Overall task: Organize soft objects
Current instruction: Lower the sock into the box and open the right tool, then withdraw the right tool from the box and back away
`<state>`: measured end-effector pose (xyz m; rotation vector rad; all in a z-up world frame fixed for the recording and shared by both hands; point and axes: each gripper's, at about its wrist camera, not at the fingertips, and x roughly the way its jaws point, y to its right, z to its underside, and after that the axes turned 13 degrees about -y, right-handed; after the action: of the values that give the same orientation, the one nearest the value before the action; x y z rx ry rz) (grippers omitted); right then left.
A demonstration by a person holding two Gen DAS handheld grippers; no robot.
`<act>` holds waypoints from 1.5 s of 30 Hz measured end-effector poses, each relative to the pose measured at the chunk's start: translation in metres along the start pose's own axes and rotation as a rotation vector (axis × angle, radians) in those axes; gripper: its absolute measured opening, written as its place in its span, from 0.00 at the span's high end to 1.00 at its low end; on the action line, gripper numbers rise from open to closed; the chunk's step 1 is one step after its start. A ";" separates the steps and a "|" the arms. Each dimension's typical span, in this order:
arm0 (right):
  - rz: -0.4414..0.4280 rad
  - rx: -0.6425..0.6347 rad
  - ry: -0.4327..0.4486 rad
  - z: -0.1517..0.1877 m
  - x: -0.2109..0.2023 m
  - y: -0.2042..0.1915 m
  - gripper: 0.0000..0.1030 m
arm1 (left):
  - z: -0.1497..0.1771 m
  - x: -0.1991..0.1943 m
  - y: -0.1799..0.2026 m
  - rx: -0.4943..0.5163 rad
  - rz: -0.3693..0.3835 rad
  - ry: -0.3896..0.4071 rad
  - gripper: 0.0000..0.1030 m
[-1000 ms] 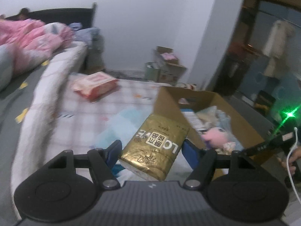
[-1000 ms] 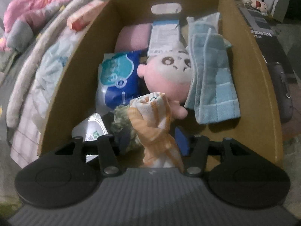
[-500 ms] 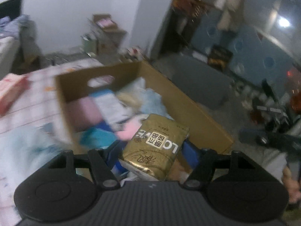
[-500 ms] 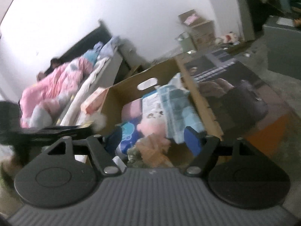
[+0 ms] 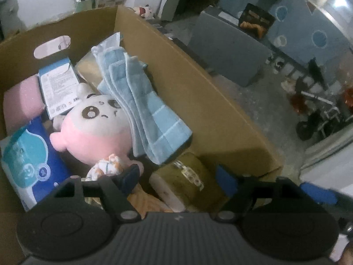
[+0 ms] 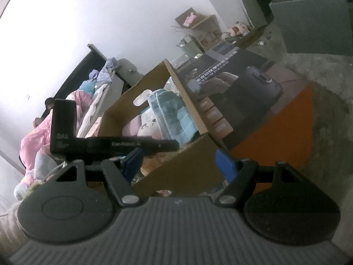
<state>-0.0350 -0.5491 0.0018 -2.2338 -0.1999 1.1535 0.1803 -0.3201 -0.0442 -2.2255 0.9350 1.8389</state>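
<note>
Releasing the gold tissue pack (image 5: 187,178) into the cardboard box (image 5: 198,92): left hand-held gripper (image 5: 178,176) jaws have just been widening, pack lying loose between them beside the pink plush (image 5: 94,130). Lifting straight up is advisable. Right hand-held gripper (image 6: 178,163) is standing open, empty.

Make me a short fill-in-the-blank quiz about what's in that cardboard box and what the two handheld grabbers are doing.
1. The pink plush toy lies inside a ____ box.
2. The folded towel leaning across the plush toy is light ____.
3. The gold tissue pack lies in the box below the left gripper, whose jaws are ____.
4. The right gripper holds ____.

Missing words: cardboard; blue; open; nothing
</note>
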 end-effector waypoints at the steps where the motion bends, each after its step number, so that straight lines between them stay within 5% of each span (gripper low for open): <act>1: -0.002 0.005 0.002 0.001 0.000 0.001 0.29 | 0.000 -0.002 -0.001 0.000 0.002 0.007 0.24; 8: -0.004 0.016 0.045 0.009 -0.003 -0.003 0.28 | 0.008 -0.042 0.002 0.003 0.002 0.094 0.20; 14: 0.007 -0.041 0.106 0.025 -0.008 -0.028 0.17 | 0.047 -0.093 0.005 0.018 -0.020 0.207 0.11; 23: -0.047 -0.146 0.132 0.039 -0.012 -0.074 0.01 | 0.133 -0.153 -0.013 -0.039 -0.189 0.380 0.00; 30: 0.077 -0.314 0.114 0.054 -0.004 -0.128 0.01 | 0.185 -0.161 -0.026 -0.174 -0.331 0.403 0.00; 35: 0.181 -0.366 0.096 0.065 0.004 -0.151 0.01 | 0.216 -0.163 -0.038 -0.222 -0.320 0.425 0.00; 45: 0.423 -0.423 0.158 0.082 0.005 -0.179 0.01 | 0.230 -0.148 -0.040 -0.270 -0.472 0.406 0.00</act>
<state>-0.0711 -0.3665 0.0667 -2.8260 0.1139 1.2239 -0.0068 -0.1277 0.0198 -2.7386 0.1577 1.3949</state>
